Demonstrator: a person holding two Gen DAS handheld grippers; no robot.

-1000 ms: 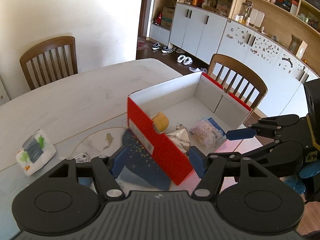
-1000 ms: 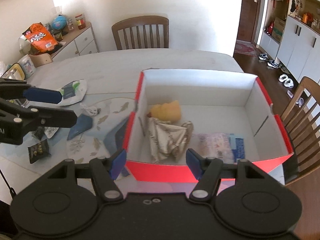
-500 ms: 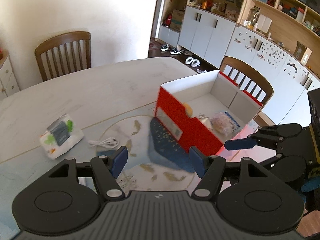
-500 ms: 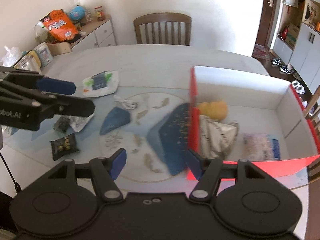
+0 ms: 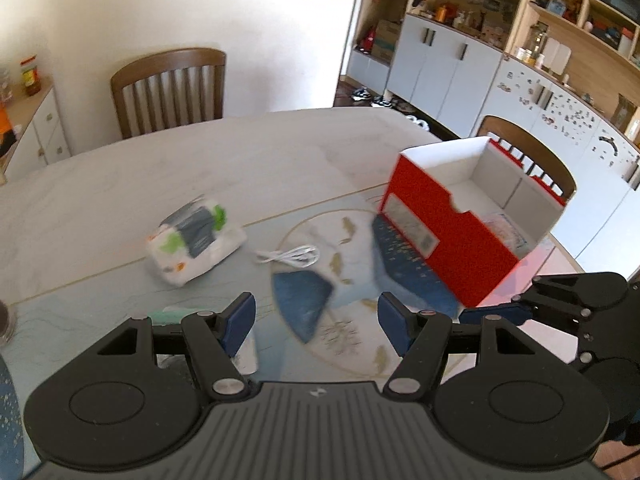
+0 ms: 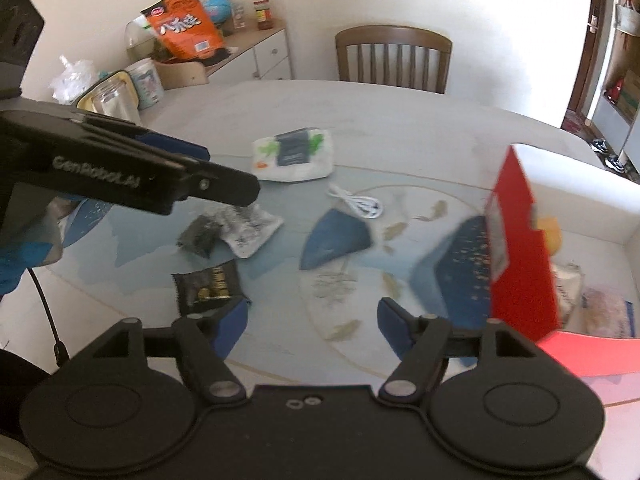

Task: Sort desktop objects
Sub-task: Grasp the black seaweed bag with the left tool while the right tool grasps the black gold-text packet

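Sorting looked partly done: the red cardboard box (image 6: 520, 264) already held a yellow toy (image 6: 550, 232) and crinkled packets. Left of the box, a white tissue pack (image 6: 294, 154), white cable (image 6: 358, 204) and dark sachets (image 6: 208, 286) lay unsorted. Both the left gripper (image 5: 316, 322) and the right gripper (image 6: 312, 326) gaped empty, the right's jaws opening.

Each handheld gripper, the left gripper (image 5: 316, 318) and the right gripper (image 6: 313, 322), has a matte black ribbed body, two round black discs, silver pivot screws and blue finger pads (image 5: 239, 322). One side arm bears white lettering, apparently "GenRobot.AI". A thin black cable (image 6: 46, 312) trails below.
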